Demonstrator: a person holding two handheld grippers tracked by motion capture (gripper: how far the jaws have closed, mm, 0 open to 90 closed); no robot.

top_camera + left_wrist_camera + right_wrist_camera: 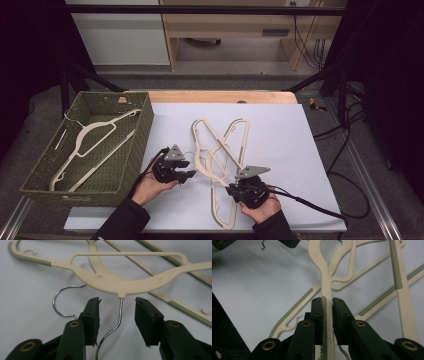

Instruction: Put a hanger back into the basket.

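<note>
1. Nearest the camera, at the bottom of the right gripper view, the right gripper (327, 305) had its black jaws clamped together on a flat arm of a cream hanger (325, 280); in the high view that gripper (231, 189) sat at lower centre

2. The white table (295, 150) carried two crossed cream hangers (220, 150) at the centre of the high view, tangled where their bars overlapped; a third hanger (90, 142) lay in the green woven basket (132, 155) at the left

3. The hangers looked light, stiff plastic that was thin and smooth, so they would likely slide on the sheet and snag on each other when pulled; the ribbed grey-green strips (395, 267) offered more friction than the bare cream

4. The left gripper (117, 307), at centre left in the high view (189, 169), had its jaws apart either side of the wire hook stem (120, 312), the pads not yet touching it

5. That stem was thin, round chrome, probably slippery and free to swivel; a hold close under the cream neck (122, 291) seemed firmest
</note>
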